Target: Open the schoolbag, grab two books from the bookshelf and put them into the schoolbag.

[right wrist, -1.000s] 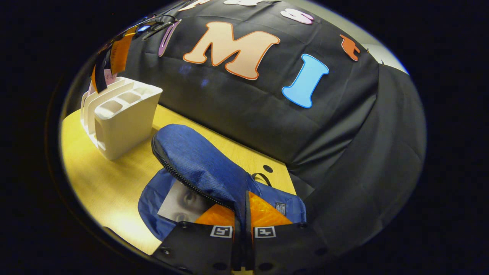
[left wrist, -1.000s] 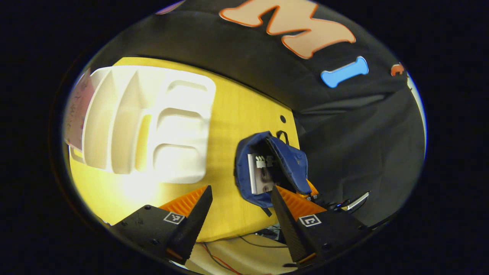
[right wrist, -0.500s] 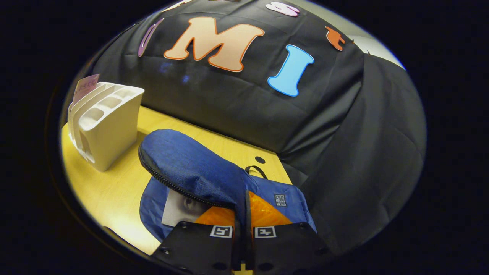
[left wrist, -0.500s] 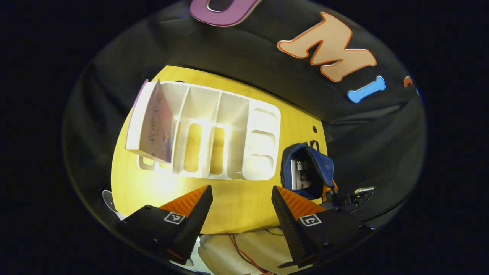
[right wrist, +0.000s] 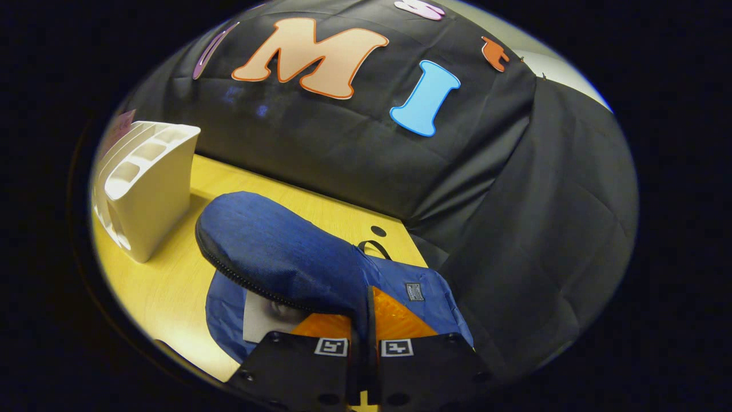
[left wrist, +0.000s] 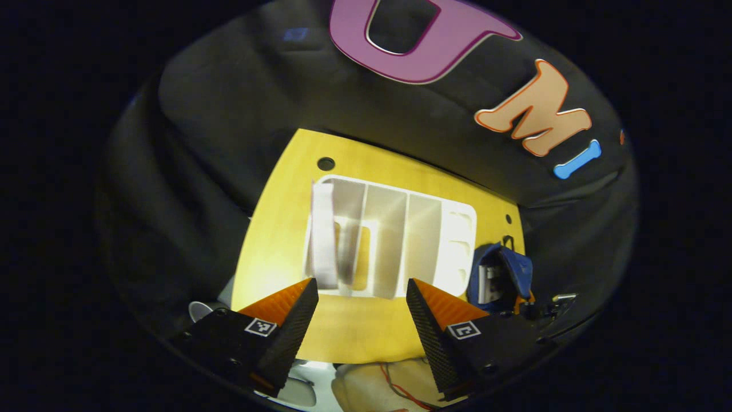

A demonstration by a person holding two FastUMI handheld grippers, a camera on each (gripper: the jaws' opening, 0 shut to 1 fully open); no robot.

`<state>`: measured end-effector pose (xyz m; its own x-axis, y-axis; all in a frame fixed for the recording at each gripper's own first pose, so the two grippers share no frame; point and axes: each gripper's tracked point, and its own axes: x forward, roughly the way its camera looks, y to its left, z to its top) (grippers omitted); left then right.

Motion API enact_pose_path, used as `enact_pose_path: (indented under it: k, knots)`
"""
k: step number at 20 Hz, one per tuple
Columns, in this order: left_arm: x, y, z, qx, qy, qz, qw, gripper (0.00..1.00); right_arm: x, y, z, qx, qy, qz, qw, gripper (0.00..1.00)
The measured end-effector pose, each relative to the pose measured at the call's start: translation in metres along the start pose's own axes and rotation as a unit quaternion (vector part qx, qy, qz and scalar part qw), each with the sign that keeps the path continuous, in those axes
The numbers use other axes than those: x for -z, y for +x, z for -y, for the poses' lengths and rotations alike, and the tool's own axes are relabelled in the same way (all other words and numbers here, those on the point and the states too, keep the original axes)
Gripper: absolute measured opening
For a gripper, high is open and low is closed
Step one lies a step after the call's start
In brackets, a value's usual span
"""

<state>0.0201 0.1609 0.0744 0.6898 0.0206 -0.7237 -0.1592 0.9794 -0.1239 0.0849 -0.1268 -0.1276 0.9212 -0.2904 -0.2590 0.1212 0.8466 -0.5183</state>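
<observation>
Item one, the schoolbag (right wrist: 286, 257): I log it blue, lying open on the yellow table (right wrist: 166, 280) in the lower centre of the right gripper view, its zippered flap lifted, with a book (right wrist: 260, 315) lying inside beneath the flap at lower left of centre. My right gripper (right wrist: 364, 320) sits at the bottom centre of that view, its fingers pinched together on the flap's fabric and holding it up. In the left gripper view I find the same schoolbag (left wrist: 503, 274) small at the right of the frame, mouth gaping, a pale book edge (left wrist: 486, 283) visible inside. Item two, the bookshelf (left wrist: 394, 246): a white divided rack in the middle of the left gripper view, seen from above, with a thin second book (left wrist: 323, 240) standing in its leftmost slot. My left gripper (left wrist: 361, 312) shows at the bottom, fingers spread wide and holding nothing, above the table's (left wrist: 286, 217) near edge. In the right gripper view the bookshelf (right wrist: 143, 189) stands at the left edge, well apart from the bag.
</observation>
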Motion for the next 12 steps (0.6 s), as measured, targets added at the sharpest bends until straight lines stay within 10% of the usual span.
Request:
enact_pose_path:
  k: [12]
  knots:
    - [-0.005,0.101,-0.026,0.011,-0.051,-0.094,0.994,0.85,0.005,-0.004,-0.007,0.027,-0.004,-0.019,0.999,0.05]
